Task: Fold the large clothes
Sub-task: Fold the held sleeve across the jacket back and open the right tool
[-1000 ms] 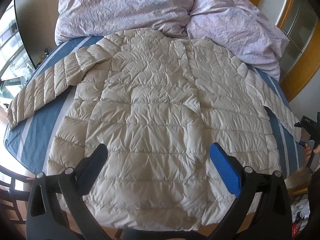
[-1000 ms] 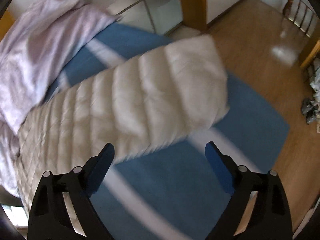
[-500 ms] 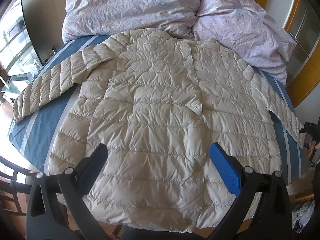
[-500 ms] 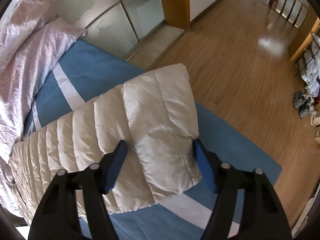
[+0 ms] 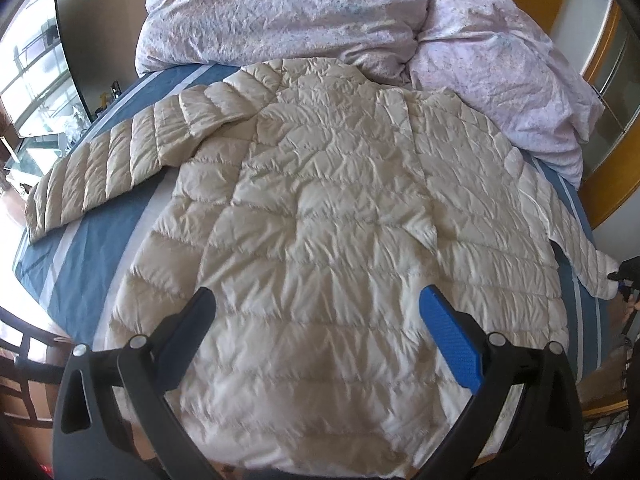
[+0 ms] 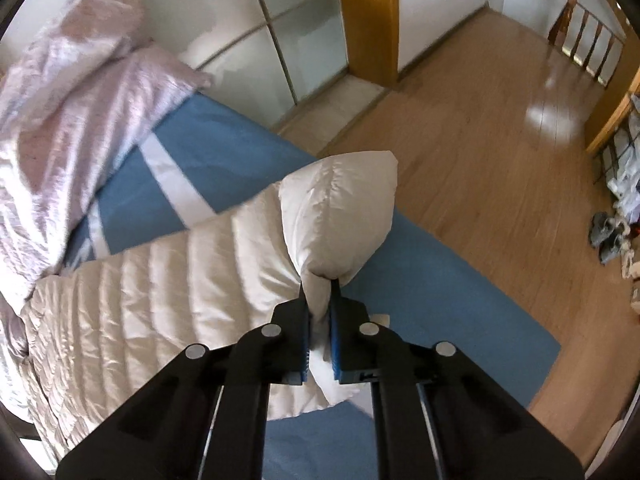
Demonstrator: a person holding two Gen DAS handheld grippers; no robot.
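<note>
The right gripper (image 6: 319, 300) has now clamped onto the jacket's (image 5: 320, 220) cuff (image 6: 340, 216) at the bed's (image 5: 80, 248) right edge, left gripper (image 5: 316, 320) hovers wide open, so folding's barely started.

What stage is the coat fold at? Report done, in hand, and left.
Done: the cream quilted down coat lies spread flat on the blue striped bed sheet. In hand: the right hand-held gripper is shut on the coat's sleeve cuff; the left hand-held gripper hangs open over the hem. Left: no fold is visible yet, so both sleeves and the body.
</note>
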